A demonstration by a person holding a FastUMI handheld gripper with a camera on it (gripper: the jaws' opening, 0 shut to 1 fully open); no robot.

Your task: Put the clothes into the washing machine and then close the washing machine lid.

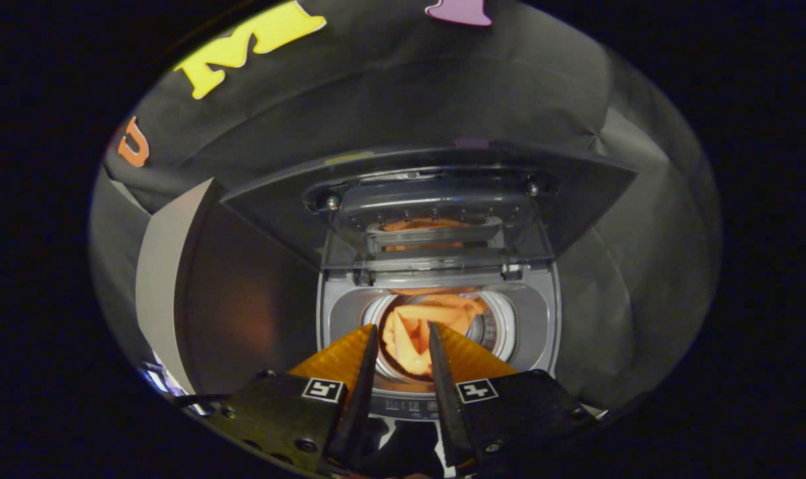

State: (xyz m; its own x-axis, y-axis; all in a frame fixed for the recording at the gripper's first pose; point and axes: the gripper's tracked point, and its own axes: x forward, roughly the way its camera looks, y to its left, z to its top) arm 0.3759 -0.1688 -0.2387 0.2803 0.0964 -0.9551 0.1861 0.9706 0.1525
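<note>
A small top-loading washing machine (541, 313) stands just ahead of me and below. Its clear lid (436, 199) is swung up and stands open at the back. Orange clothes (421, 326) lie bunched inside the round drum, and the lid mirrors them faintly. My gripper (403, 326) hovers above the machine's front edge, pointing down at the drum. Its two fingers are a small way apart with nothing between them; the clothes show through the gap, further down in the drum.
The machine's control strip (409, 406) runs along its front edge under my fingers. A tall grey panel (243, 299) stands close on the machine's left. A dark grey board (576, 186) spreads behind the raised lid, with the booth's black cloth beyond.
</note>
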